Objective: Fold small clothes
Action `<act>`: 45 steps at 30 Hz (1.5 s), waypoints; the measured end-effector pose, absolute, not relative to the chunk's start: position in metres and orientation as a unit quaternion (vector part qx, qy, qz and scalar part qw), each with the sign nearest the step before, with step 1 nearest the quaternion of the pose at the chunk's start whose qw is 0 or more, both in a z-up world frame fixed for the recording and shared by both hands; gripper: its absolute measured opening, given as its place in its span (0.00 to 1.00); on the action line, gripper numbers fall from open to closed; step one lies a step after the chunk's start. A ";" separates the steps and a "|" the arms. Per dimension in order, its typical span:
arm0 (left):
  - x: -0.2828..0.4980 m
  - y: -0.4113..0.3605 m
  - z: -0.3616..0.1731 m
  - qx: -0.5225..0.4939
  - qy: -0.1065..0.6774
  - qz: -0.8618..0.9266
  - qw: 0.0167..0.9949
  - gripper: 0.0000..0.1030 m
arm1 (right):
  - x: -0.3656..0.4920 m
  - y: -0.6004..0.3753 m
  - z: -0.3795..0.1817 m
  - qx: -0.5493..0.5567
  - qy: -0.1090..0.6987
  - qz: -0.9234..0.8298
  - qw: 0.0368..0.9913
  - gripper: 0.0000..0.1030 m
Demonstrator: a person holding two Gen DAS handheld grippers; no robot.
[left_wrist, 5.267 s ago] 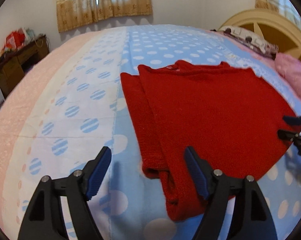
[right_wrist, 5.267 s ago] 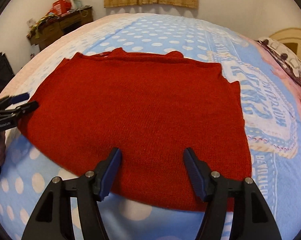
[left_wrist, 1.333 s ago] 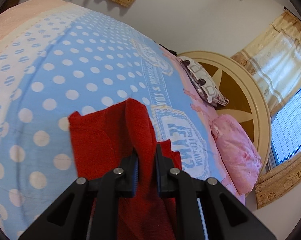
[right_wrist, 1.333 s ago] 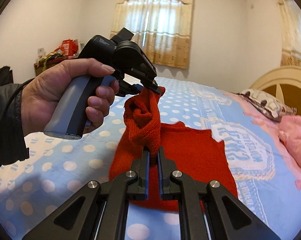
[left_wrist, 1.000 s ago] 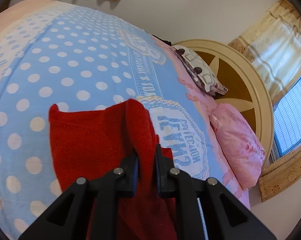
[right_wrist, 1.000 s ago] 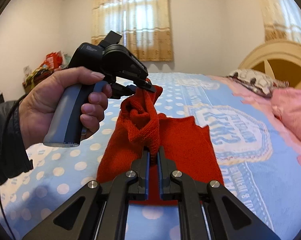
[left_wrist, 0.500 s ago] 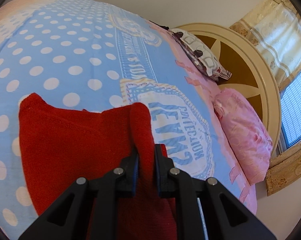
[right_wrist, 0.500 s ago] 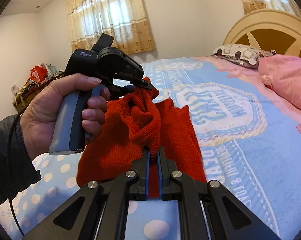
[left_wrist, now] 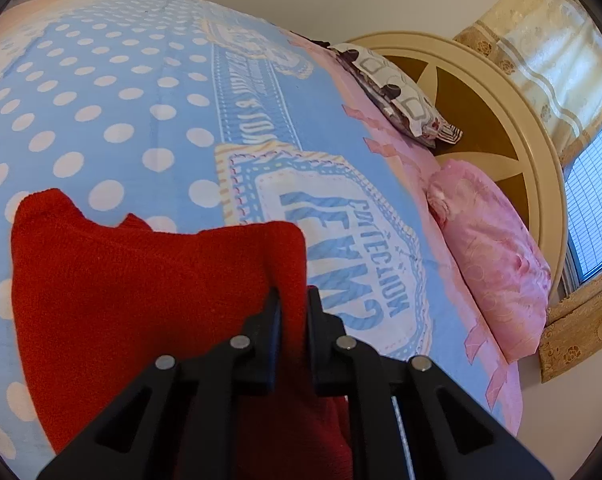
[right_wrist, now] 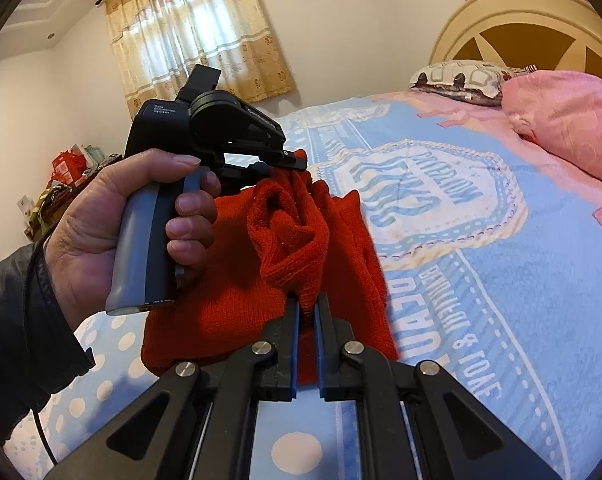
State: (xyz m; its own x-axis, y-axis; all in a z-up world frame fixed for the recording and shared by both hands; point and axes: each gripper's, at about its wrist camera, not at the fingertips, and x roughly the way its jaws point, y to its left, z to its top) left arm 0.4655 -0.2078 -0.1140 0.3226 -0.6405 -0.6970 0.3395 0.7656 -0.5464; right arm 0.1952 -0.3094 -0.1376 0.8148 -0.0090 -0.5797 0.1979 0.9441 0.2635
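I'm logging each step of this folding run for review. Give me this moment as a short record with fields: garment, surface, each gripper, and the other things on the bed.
garment: red knit sweater, one edge lifted, the rest lying on the bed
surface: blue polka-dot bedspread
left gripper: jaws shut on the sweater
right gripper: jaws shut on a bunched edge of the sweater
left hand: wrapped round the left gripper's grey handle
other things: pink pillow, patterned pillow, both by the headboard

left wrist view: close, steep down over its fingers (left_wrist: 327, 320), headboard (left_wrist: 513, 128) upper right. right wrist view: shallower, across bed (right_wrist: 501, 280). both share the red garment (right_wrist: 301, 232), pink pillow (left_wrist: 497, 256).
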 end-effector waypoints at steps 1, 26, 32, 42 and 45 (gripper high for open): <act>0.465 -0.210 -0.115 -0.150 0.496 -0.308 0.798 0.11 | 0.195 -0.312 -0.139 0.163 0.301 -0.056 0.938 0.05; 0.421 -0.231 -0.087 -0.046 0.438 -0.324 0.837 0.14 | 0.189 -0.347 -0.168 0.260 0.336 -0.050 0.904 0.05; 0.400 -0.213 -0.090 -0.019 0.426 -0.312 0.849 0.14 | 0.191 -0.349 -0.172 0.261 0.342 -0.051 0.901 0.06; 0.360 -0.188 -0.100 0.058 0.391 -0.278 0.875 0.51 | 0.192 -0.357 -0.178 0.284 0.344 -0.054 0.893 0.06; 0.348 -0.184 -0.102 0.080 0.384 -0.270 0.879 0.54 | 0.195 -0.355 -0.180 0.280 0.353 -0.056 0.891 0.06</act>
State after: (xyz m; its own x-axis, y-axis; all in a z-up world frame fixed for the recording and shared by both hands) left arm 0.3478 -0.1842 -0.1019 0.5598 -0.4134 -0.7181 0.5361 0.8415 -0.0664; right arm 0.1946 -0.3550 -0.1797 0.7449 0.0976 -0.6600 0.2978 0.8365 0.4599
